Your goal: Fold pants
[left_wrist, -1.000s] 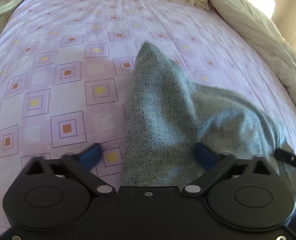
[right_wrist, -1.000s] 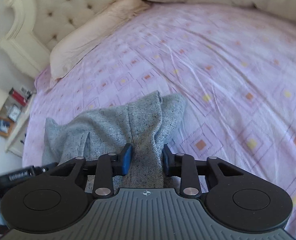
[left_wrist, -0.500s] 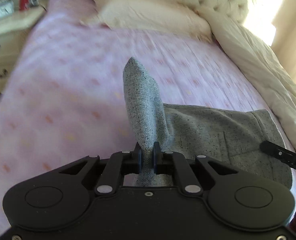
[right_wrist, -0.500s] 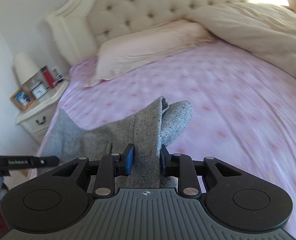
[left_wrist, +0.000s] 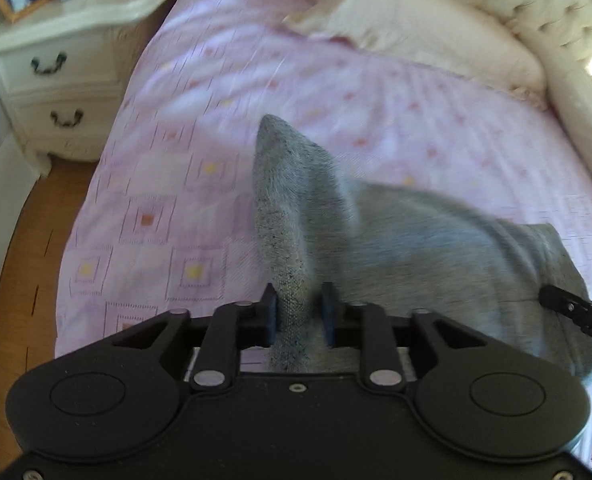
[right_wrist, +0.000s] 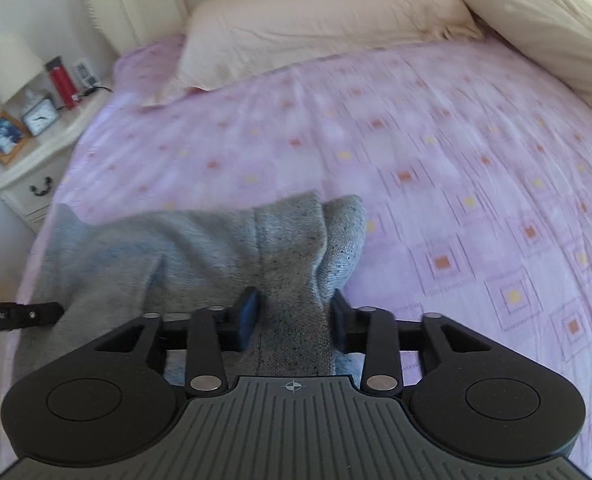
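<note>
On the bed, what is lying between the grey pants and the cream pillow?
Only bare pink bedsheet. In the right wrist view, nothing rests on the stretch from the grey pants up to the cream pillow.

Left gripper [left_wrist: 299, 318] — black body, silver pivot screws; right gripper [right_wrist: 291, 322] — ribbed grey cover, blue-padded fingers [right_wrist: 247, 312]

You see heather-grey pants [left_wrist: 396, 240] flecked with dark specks, on a pale lilac bedsheet [right_wrist: 476, 168] printed with nested dotted squares centred orange or yellow. Your black grippers carry blue pads [right_wrist: 249, 312]. The pillow [right_wrist: 316, 28] is cream; the nightstand [left_wrist: 55, 52] white with dark handles.
</note>
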